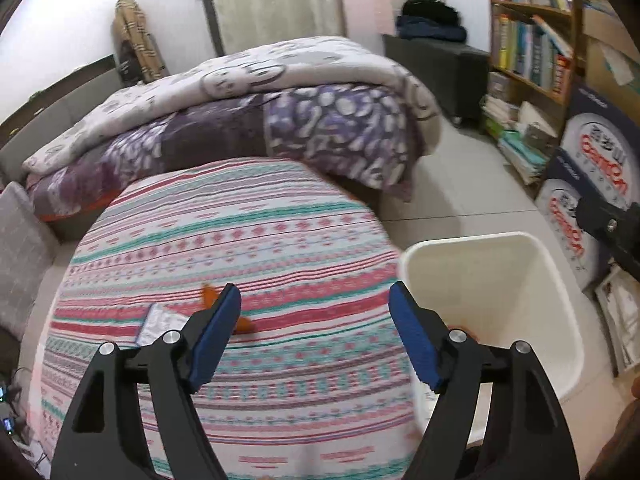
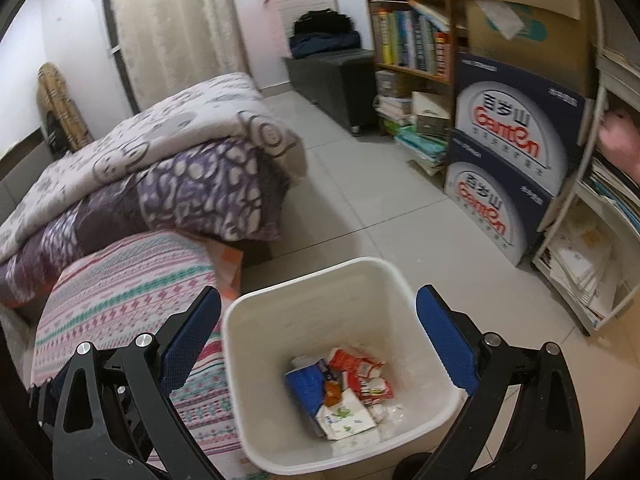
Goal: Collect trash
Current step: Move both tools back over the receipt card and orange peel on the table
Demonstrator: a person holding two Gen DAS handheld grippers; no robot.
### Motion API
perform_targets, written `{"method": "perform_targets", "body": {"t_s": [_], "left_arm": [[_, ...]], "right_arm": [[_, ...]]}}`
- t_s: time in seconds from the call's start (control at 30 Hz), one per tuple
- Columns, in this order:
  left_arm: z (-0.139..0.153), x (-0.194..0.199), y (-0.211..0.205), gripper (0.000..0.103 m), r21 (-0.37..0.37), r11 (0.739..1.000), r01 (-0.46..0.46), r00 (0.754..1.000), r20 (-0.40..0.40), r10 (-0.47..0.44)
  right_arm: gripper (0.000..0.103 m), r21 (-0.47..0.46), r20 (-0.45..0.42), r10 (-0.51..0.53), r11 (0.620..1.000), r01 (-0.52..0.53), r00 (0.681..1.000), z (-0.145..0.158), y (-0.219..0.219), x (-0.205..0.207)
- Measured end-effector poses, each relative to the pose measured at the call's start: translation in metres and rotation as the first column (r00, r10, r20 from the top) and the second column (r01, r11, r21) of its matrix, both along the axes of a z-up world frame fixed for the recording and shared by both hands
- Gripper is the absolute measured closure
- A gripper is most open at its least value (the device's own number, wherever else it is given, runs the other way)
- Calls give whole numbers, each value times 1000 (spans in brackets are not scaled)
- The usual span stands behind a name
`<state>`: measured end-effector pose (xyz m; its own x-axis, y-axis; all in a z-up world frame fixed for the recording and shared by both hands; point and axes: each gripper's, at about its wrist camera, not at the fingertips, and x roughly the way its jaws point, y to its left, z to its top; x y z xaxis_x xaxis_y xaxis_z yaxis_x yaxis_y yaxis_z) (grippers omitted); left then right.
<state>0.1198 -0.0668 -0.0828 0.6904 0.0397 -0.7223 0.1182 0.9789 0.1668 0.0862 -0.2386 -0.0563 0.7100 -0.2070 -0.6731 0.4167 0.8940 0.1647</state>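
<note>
Crumpled wrappers (image 2: 362, 372) in smooth plastic bin (image 2: 308, 280)

Empty left gripper (image 1: 315, 292) above, seemingly, bedspread (image 1: 240, 248)

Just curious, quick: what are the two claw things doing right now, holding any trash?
Left gripper: open, holding nothing.
Right gripper: open, holding nothing.

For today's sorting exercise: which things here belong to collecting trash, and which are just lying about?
Job: white bin; wrappers inside it; orange scrap and white packet on striped cover.
Lying about: folded quilts; bookshelf; water cartons.
</note>
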Motion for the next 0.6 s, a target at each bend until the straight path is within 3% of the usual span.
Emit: {"method": "perform_targets", "body": {"t_s": [0.27,0.37,0.5,0.6], "left_arm": [[-15,13,56,27,34,990,-139,989,-50,140],[-20,20,81,20,24,974,-223,971,-79,225],[-29,34,114,17,0,934,-359,924,-144,355],[-40,45,140,14,-32,874,-485,859,-202,470]], "right_arm": [[9,-20,-32,91,996,-91,995,-7,49,20],[9,-25,-43,119,992,-120,992,-11,64,26],[9,-26,-66,156,987,-158,986,-17,82,35],[9,-27,-75,173,984,-176,982,-19,88,40]]}}
